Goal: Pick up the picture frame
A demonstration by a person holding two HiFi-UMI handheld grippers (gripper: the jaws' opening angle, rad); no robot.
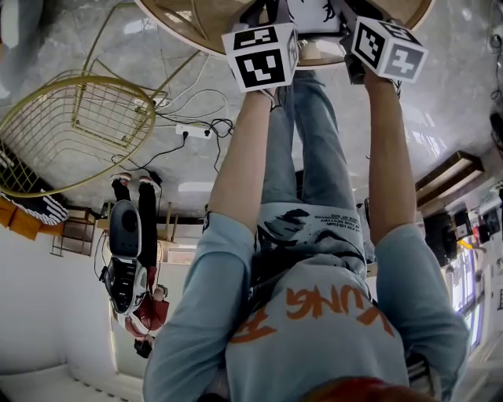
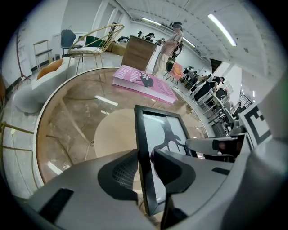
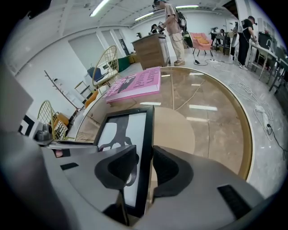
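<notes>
The black picture frame [image 2: 162, 134] holds a white print with a dark branching shape and stands on edge on the round glass table [image 2: 45, 117]. My left gripper [image 2: 145, 156] is open and straddles the frame's left side edge, its pads close on either side. My right gripper [image 3: 144, 149] is open and straddles the opposite side edge of the frame [image 3: 126, 130] in the same way. In the head view only the two marker cubes and my arms show, with the frame [image 1: 313, 14] between the cubes at the top edge.
A pink book [image 2: 144, 83] lies flat on the far side of the table. A pale round disc [image 2: 112, 134] shows under the glass. A gold wire chair [image 1: 71, 133] and loose cables [image 1: 192, 126] are on the floor beside the table. A person [image 3: 173, 27] stands by a wooden cabinet behind.
</notes>
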